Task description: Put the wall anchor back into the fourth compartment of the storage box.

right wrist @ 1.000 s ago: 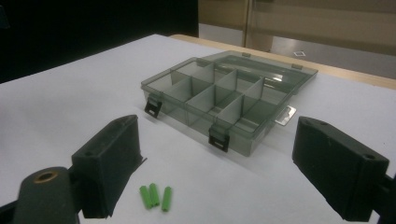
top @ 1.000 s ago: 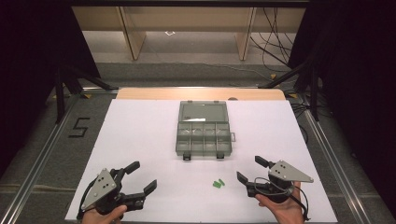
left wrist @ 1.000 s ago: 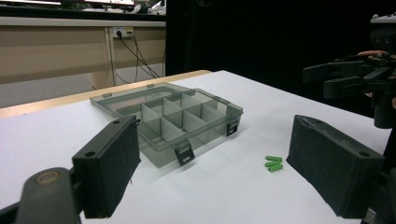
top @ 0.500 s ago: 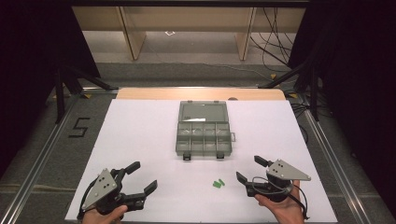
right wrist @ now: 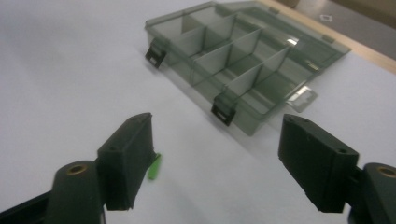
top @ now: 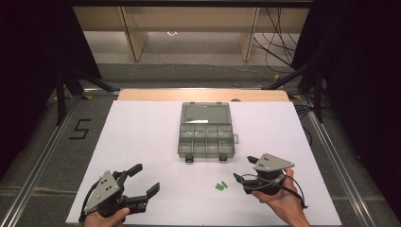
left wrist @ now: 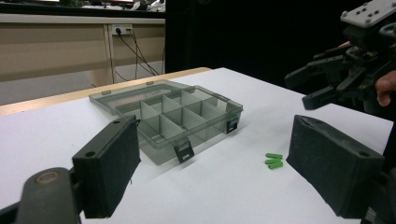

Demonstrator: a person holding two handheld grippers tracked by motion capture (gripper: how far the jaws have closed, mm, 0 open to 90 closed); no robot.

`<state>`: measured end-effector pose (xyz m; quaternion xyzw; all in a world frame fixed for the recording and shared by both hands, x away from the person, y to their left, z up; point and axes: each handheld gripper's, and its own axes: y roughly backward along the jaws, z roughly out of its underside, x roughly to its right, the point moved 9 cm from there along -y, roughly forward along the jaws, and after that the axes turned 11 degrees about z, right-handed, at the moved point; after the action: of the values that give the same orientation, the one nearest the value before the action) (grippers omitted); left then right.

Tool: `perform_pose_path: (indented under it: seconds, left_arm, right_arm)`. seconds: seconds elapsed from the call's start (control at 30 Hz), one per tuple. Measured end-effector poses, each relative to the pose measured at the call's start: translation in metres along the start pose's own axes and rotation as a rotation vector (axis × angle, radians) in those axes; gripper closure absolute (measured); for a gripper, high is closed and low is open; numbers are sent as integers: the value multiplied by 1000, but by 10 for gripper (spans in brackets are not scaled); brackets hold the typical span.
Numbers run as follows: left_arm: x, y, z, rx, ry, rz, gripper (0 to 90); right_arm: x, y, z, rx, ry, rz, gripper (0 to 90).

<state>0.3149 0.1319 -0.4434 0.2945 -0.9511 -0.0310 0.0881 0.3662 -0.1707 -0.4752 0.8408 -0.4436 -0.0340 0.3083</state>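
At the middle of the white table (top: 142,142) lies the open grey compartment box (top: 206,140), and every other thing is placed here by it. Its clear lid (top: 206,112) is folded flat on the far side, and its tray is split by dividers into 2 rows of small cells, with 2 dark latches on the near wall. A small tab (top: 236,138) juts from the box's right edge.

Just in front of the box, toward the person and a little to its right, lie the green pegs (top: 221,186), a tight cluster on the bare table, apart from the box. In the left gripper view they appear as 3 short sticks side by side (left wrist: 273,161).

The right gripper (top: 244,170) hovers in front of the box's near right corner, just right of the pegs, held in the right hand (top: 279,196). Its jaws have just been closing a little but stand well apart, with nothing between them; in the right gripper view 1 peg (right wrist: 154,166) peeks out beside the left jaw, untouched.

The left gripper (top: 144,178) sits in front of the box and well to its left, held in the left hand (top: 106,218). Its jaws gape wide and hold nothing, pointing toward the box and the pegs.
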Motion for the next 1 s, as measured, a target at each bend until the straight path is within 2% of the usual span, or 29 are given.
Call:
perform_pose_path:
  seconds: [0.03, 0.2, 0.3, 0.33, 0.37, 0.4, 0.47, 0.53, 0.77, 0.87, 1.0]
  left_arm:
    - [0, 0, 0, 0, 0, 0, 160]
    - [0, 1, 0, -11, 1, -7, 160]
    - [0, 0, 0, 0, 0, 1, 160]
    - [0, 1, 0, -8, 0, -5, 160]
    - [0, 1, 0, -11, 1, -7, 160]
    - [0, 1, 0, -13, 1, -7, 160]
    - [0, 0, 0, 1, 0, 3, 160]
    - [0, 2, 0, -10, 1, -7, 161]
    - [0, 2, 0, -11, 0, -5, 161]
    - [0, 2, 0, -11, 0, -6, 160]
    - [0, 2, 0, -11, 1, -4, 160]
  right_arm:
    - [-3, -4, 0, -22, 30, -12, 303]
    - [-14, -19, 6, -149, 116, -42, 362]
    - [-19, -30, 11, -212, 147, -45, 405]
    - [-23, -35, 14, -253, 147, -63, 433]
    - [-23, -35, 14, -253, 147, -63, 433]
    - [-26, -39, 17, -288, 163, -78, 455]
    - [-27, -42, 17, -309, 179, -93, 472]
    - [-28, -44, 17, -310, 184, -91, 477]
    - [-38, -51, 23, -404, 198, -165, 583]
    - [-42, -54, 25, -439, 195, -178, 635]
    - [-43, -56, 26, -460, 194, -188, 662]
